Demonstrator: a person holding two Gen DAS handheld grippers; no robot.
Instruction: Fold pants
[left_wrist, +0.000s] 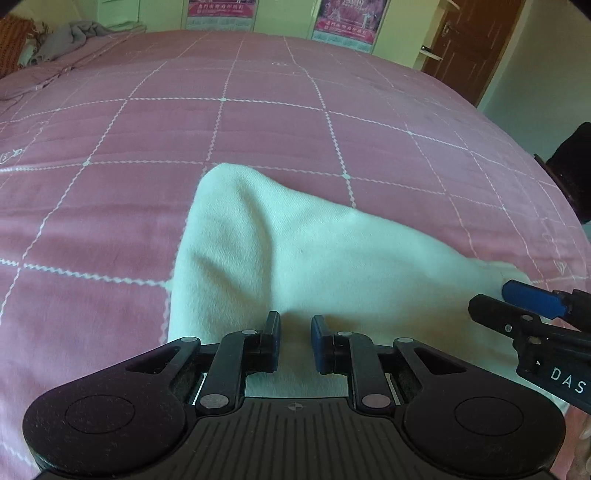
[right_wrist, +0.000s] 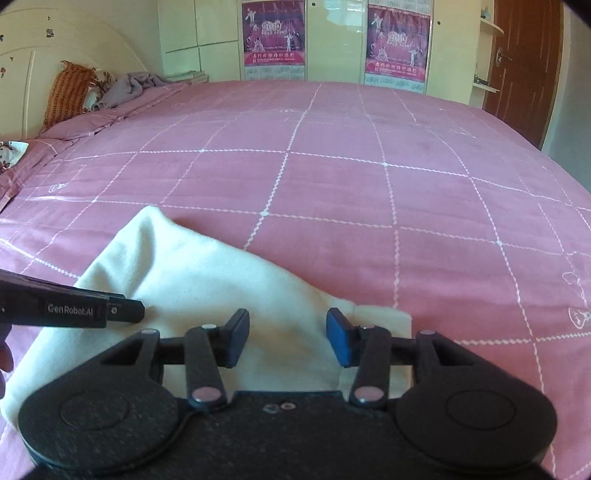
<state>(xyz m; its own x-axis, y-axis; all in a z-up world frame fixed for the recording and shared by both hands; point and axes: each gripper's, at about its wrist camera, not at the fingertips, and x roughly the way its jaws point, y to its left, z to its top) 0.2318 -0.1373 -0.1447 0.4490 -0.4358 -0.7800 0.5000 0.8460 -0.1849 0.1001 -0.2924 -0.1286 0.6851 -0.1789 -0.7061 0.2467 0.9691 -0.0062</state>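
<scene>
The cream pants lie bunched and partly folded on the pink bed, and also show in the right wrist view. My left gripper is over the near edge of the cloth with a narrow gap between its fingers; cloth shows in the gap, but no pinch is visible. My right gripper is open, its fingers wide apart over the cloth's right end near a folded corner. The right gripper shows at the right in the left wrist view. The left gripper shows at the left in the right wrist view.
The pink checked bedspread stretches far ahead. An orange pillow and a grey blanket lie at the far left by the headboard. Wardrobes with posters stand behind, and a brown door at the right.
</scene>
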